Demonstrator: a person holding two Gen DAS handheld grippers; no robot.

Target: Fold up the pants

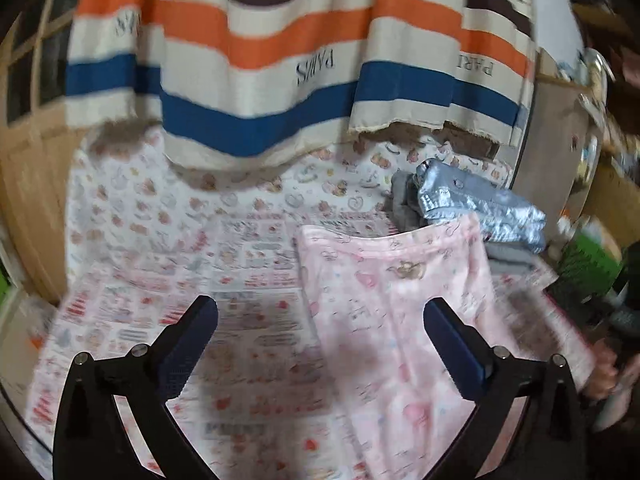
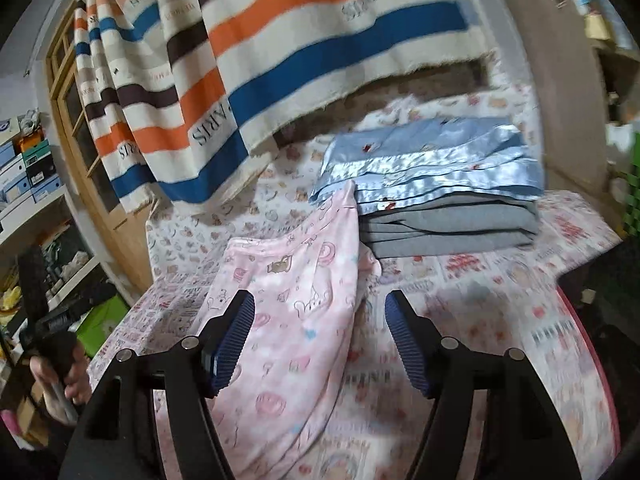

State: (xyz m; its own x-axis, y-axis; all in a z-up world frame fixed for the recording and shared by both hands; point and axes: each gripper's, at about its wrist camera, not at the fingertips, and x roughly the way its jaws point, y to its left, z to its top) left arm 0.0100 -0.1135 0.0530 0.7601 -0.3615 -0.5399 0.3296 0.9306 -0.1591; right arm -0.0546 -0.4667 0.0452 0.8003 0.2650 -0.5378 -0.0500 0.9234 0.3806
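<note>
1. The pink pants [image 1: 384, 320] are lying flat on the printed table cover [image 1: 248, 280], stretched lengthwise away from the cameras, with the waistband end at the far side.
2. In the right wrist view the far corner of the pink pants [image 2: 288, 300] is riding up against the folded stack — touching the edge of the blue satin-trimmed blanket [image 2: 432, 164], which is sitting on top of the grey folded garments [image 2: 452, 228].
3. The left gripper [image 1: 320, 332] is hovering above the table with its jaws spread wide and nothing between them; its right finger is showing over the pants, its left finger over bare table cover.
4. The right gripper [image 2: 320, 336] is likewise standing wide open and holding nothing — its left finger is showing over the pink cloth, its right finger over the table cover beside the pants' edge.
5. Whether either gripper's fingers are touching the fabric cannot be told from these views.
6. A striped curtain [image 1: 280, 60] in cream, orange, blue and brown, lettered "PARIS", is hanging behind the table, its hem dangling just above the far part of the cover.
7. At the left edge of the right wrist view, the person's left hand [image 2: 60, 376] is gripping a black handle, and shelves of boxes [image 2: 28, 168] are standing further back.
</note>
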